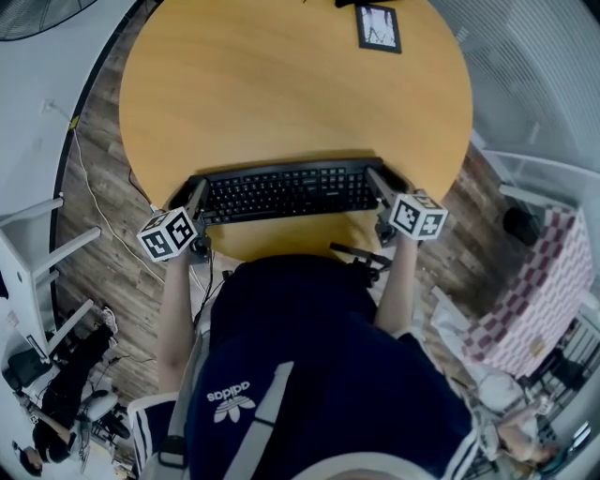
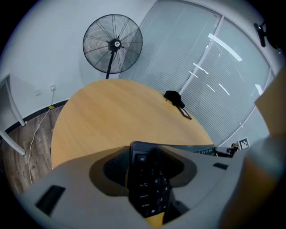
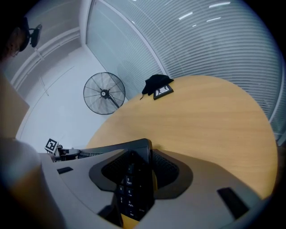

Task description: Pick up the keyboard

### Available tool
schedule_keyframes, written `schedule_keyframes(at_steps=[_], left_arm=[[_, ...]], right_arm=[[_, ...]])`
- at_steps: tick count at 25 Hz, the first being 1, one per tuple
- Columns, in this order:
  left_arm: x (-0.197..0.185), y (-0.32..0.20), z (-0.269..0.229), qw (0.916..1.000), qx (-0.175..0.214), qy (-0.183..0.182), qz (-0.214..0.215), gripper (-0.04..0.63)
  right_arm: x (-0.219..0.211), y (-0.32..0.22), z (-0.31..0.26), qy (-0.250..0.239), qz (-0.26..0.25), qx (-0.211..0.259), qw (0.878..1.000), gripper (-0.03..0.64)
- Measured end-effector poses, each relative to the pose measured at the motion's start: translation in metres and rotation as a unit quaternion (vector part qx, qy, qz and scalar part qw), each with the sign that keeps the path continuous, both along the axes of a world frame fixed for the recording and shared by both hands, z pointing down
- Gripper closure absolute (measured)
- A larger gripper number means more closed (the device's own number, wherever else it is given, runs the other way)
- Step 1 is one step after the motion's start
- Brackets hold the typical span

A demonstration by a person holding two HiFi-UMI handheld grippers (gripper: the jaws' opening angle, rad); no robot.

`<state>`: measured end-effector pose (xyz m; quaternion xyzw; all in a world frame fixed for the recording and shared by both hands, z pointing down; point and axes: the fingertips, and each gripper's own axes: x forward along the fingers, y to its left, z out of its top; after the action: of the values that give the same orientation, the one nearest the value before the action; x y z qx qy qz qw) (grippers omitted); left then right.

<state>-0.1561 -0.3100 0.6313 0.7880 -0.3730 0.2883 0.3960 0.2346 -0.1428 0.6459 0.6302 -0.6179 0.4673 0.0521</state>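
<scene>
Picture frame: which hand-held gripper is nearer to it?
Right. The right hand-held gripper grips the keyboard end facing the picture frame; the left hand-held gripper grips the other end.

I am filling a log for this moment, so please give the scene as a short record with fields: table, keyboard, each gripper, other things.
table: round, wooden
keyboard: black, along the table's near edge
left gripper: shut on the keyboard's left end
right gripper: shut on the keyboard's right end
other things: picture frame at the table's far edge; floor fan beyond the table
</scene>
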Motion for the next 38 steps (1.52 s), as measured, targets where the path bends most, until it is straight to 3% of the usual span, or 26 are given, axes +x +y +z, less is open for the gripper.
schedule_keyframes(at_steps=[9, 17, 23, 30, 38], left_arm=[[0.014, -0.014, -0.062, 0.9956, 0.085, 0.036, 0.014, 0.416], [0.016, -0.020, -0.124, 0.9837, 0.160, 0.081, 0.013, 0.416], [0.010, -0.021, -0.182, 0.9679, 0.226, 0.110, 0.011, 0.416], [0.000, -0.010, -0.254, 0.9426, 0.302, 0.142, -0.008, 0.416], [-0.010, 0.014, -0.300, 0.9229, 0.347, 0.165, -0.027, 0.414]], right_arm=[[0.012, -0.013, -0.061, 0.030, -0.002, 0.080, 0.996, 0.454], [0.011, -0.021, -0.138, 0.079, -0.013, 0.160, 0.984, 0.454], [0.005, -0.024, -0.195, 0.113, -0.016, 0.219, 0.969, 0.454], [-0.001, -0.016, -0.252, 0.135, -0.016, 0.282, 0.950, 0.454], [-0.013, 0.002, -0.301, 0.165, -0.034, 0.321, 0.932, 0.454]])
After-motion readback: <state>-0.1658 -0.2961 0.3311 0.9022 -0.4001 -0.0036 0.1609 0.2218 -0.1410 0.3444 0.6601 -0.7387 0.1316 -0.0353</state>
